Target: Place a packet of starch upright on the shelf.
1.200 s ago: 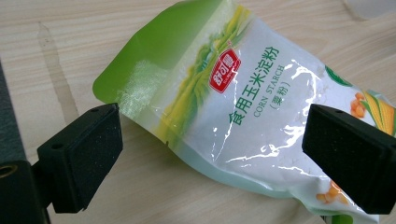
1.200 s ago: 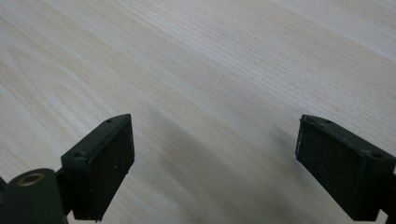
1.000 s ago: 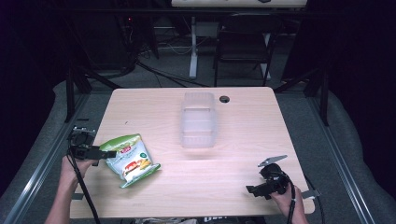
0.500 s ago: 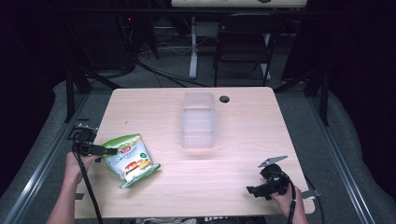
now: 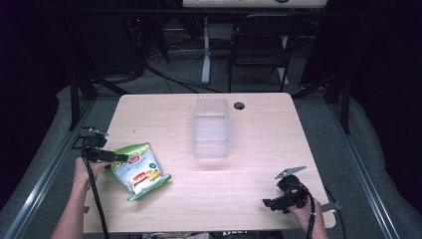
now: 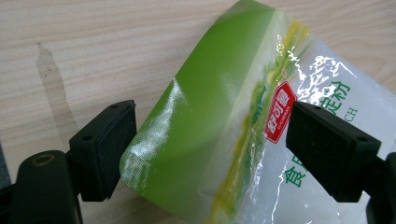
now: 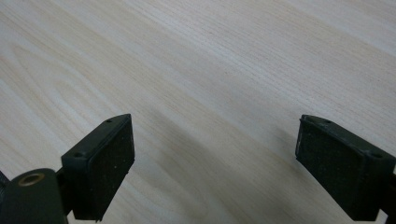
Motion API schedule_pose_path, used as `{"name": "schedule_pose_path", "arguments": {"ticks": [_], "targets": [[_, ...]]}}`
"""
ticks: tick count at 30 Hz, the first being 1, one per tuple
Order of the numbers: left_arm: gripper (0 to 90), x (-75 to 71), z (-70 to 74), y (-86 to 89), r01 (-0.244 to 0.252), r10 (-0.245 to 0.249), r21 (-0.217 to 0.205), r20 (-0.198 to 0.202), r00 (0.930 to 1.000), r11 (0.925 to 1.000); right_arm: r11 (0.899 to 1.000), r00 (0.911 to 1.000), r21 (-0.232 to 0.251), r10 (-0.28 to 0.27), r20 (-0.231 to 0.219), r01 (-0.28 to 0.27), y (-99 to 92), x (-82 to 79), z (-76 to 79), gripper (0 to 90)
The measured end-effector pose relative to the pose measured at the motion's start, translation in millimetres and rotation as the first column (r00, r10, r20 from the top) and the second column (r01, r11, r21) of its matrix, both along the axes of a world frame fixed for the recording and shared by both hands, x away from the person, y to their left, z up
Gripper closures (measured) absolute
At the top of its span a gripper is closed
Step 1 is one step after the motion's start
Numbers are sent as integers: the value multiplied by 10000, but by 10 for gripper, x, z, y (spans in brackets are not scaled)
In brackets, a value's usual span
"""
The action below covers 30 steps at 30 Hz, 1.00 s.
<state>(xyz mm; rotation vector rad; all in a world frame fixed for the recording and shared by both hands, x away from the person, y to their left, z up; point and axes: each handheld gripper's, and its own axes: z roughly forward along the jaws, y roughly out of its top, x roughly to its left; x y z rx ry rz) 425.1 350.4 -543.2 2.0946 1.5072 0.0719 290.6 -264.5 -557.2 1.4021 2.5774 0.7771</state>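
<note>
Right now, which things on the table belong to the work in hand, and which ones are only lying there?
In the work:
- snack bag, its green end between the jaws of the left gripper, which have just been closing, not yet pressing

Lying about:
- clear plastic container
- right gripper, open over bare table

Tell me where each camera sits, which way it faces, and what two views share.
High view: above the person's side, facing forward and down on the table; both forearms, left gripper, right gripper.
Left gripper view: on the left gripper, looking along its jaws, just closing around the bag.
Right gripper view: on the right gripper, facing bare tabletop.
Shared: the bag, in the high and left gripper views.
</note>
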Motion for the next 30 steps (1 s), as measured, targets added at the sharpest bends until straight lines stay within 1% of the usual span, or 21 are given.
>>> {"name": "schedule_pose_path", "arguments": {"ticks": [2, 5, 7, 8, 9, 11, 12, 14, 15, 19, 23, 25, 30], "targets": [[183, 13, -1, -16, 15, -15, -51, 20, 10000, 10000, 10000, 10000, -13, -33, -5, 33, 1, -1, 0, 112], [218, 25, 10, -37, -41, 41, 15, -34, 10000, 10000, 10000, 10000, -34, -38, -16, 38, 1, 0, -1, 113], [241, 33, 15, -50, 5, -5, 66, -25, 10000, 10000, 10000, 10000, -32, -34, -9, 34, 1, 0, 0, 113], [269, 34, 16, -57, -52, 51, 82, 41, 10000, 10000, 10000, 10000, -35, -36, -8, 36, 1, -1, 0, 113], [316, 35, 19, -63, -67, 67, 140, 47, 10000, 9999, 10000, 10000, -35, -38, -10, 38, 1, -1, 0, 113], [328, 34, 22, -70, -53, 52, 164, 61, 10000, 9999, 10000, 10000, -37, -41, -15, 41, 1, -1, 0, 113], [337, 34, 25, -70, 48, -49, 161, 61, 10000, 9999, 10000, 10000, -43, -38, -17, 38, 1, -1, 0, 114], [373, 28, 30, -83, 87, -89, 141, 150, 9998, 9999, 10000, 10000, -52, -6, -42, 6, 0, 0, 1, 114], [405, 25, 35, -89, 221, -222, 111, 122, 9997, 9997, 10000, 10000, -48, 6, -2, -6, -1, 1, -1, 114], [517, 14, 46, -141, 558, -562, 237, 191, 9982, 9982, 10000, 10000, -57, -2, 1, 2, -1, 0, -1, 115], [586, 7, 47, -208, 898, -908, 463, 194, 9957, 9949, 10000, 10000, -66, -4, -1, 4, -2, -2, -1, 116], [622, 2, 45, -229, 1037, -1050, 506, 225, 9942, 9933, 10000, 10000, -91, -12, 0, 12, -2, -3, 0, 116], [702, -18, 50, -279, 1207, -1225, 585, 285, 9921, 9910, 9999, 10000, -124, 11, -5, -11, -6, -3, 2, 118]]}}
